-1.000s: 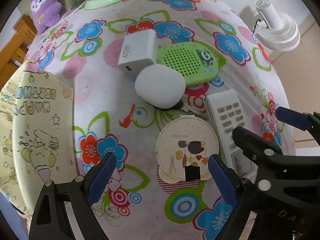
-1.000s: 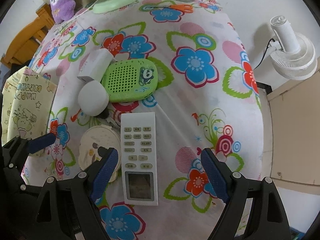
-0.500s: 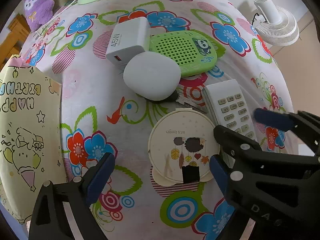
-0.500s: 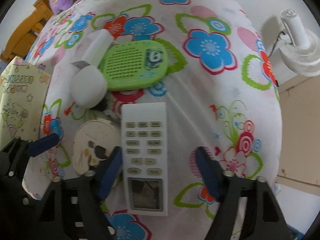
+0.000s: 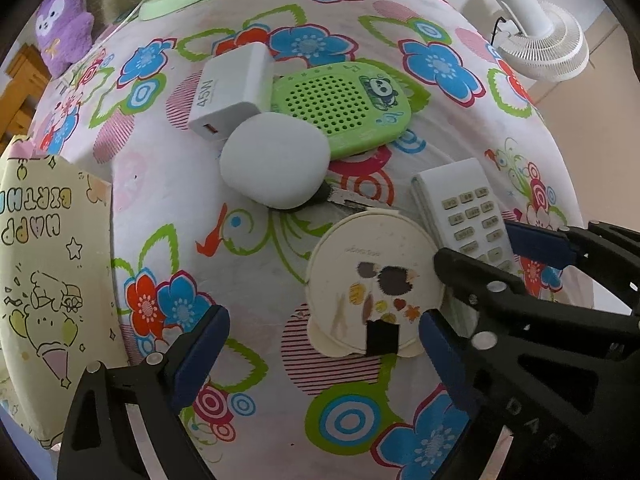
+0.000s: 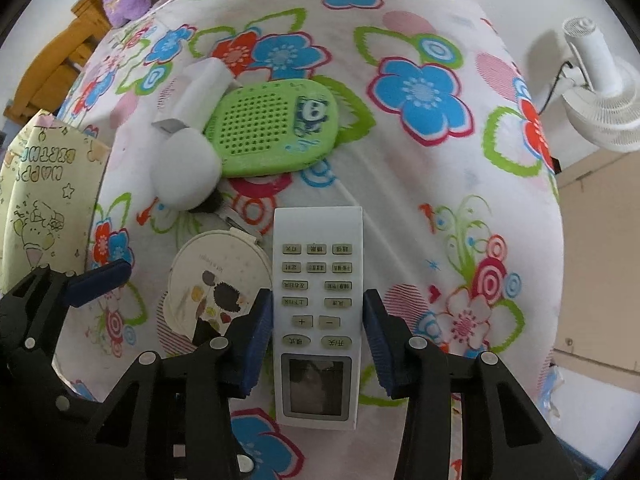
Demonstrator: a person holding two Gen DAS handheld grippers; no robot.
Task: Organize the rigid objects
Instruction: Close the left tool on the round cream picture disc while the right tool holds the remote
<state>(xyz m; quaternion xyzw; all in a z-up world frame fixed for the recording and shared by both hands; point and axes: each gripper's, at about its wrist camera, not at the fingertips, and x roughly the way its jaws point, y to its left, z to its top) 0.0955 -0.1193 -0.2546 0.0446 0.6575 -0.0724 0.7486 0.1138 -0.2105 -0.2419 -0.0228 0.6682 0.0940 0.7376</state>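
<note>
Right hand-held gripper (image 6: 316,334) closing around white remote (image 6: 318,280) (pads at its sides), left hand-held gripper (image 5: 320,344) wide open over round case (image 5: 374,280) (lid shut) on table (image 5: 260,280).

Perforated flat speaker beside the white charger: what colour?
Lime green perforated flat speaker with a panda print; clearest in the right wrist view.

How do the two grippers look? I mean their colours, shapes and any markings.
Both the left gripper and the right gripper have black angular plastic frames with silver round rivets and flat dark blue pads on the fingers. Raised letters, partly readable, mark the right one's frame. No cables or sleeves are visible.
</note>
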